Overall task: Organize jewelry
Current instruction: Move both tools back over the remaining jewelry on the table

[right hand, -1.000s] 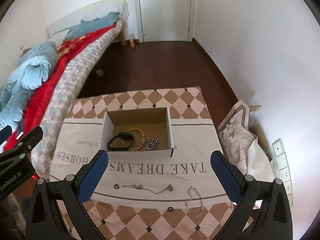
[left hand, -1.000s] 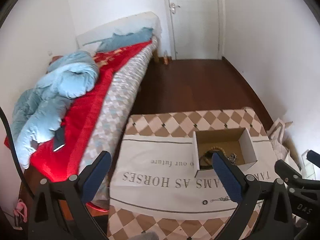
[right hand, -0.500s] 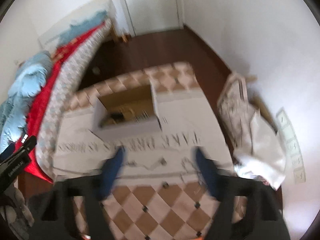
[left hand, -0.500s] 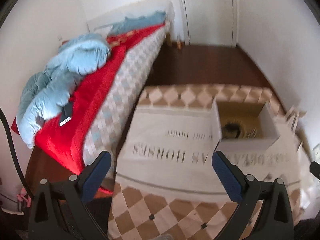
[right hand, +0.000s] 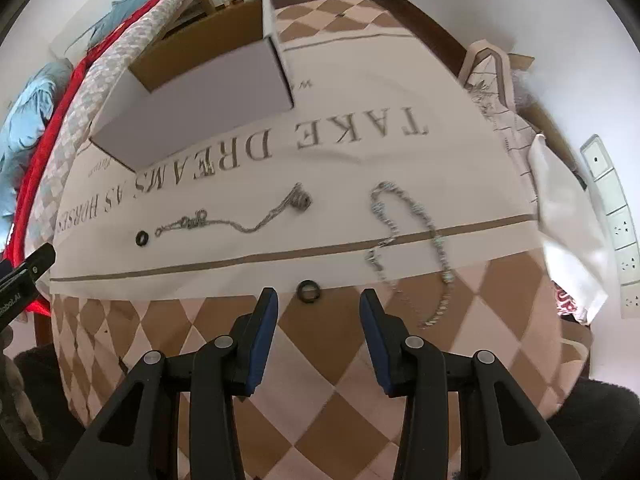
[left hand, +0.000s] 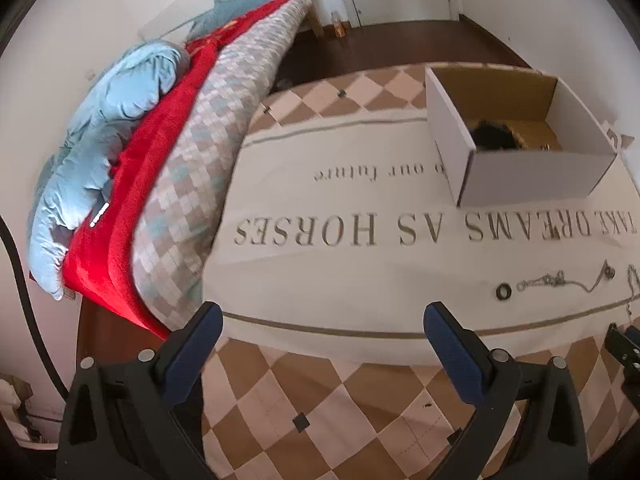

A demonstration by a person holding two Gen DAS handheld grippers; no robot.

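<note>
An open cardboard box (left hand: pixel 520 184) stands on the cream cloth with a dark bracelet (left hand: pixel 494 136) inside; it also shows in the right wrist view (right hand: pixel 200 108). On the cloth lie a thin chain (right hand: pixel 240 226), a thicker silver chain (right hand: pixel 416 216) and a small black ring (right hand: pixel 142 238). A second dark ring (right hand: pixel 307 291) lies at the cloth's near hem. My right gripper (right hand: pixel 319 295) hangs just over that ring, its jaws closing, the pads clear of it. My left gripper (left hand: pixel 323 312) stands wide open over bare cloth, far left of the small ring (left hand: pixel 503 292).
The checkered table (right hand: pixel 336 400) ends close below both grippers. A bed with a red blanket (left hand: pixel 132 184) and blue duvet (left hand: pixel 100 120) runs along its left side. Bags (right hand: pixel 556 208) crowd the right edge beside wall sockets (right hand: pixel 612 216).
Both grippers have come down close to the table and tipped downward. The right gripper's jaws have narrowed from wide open. The jewellery and box have not moved.
</note>
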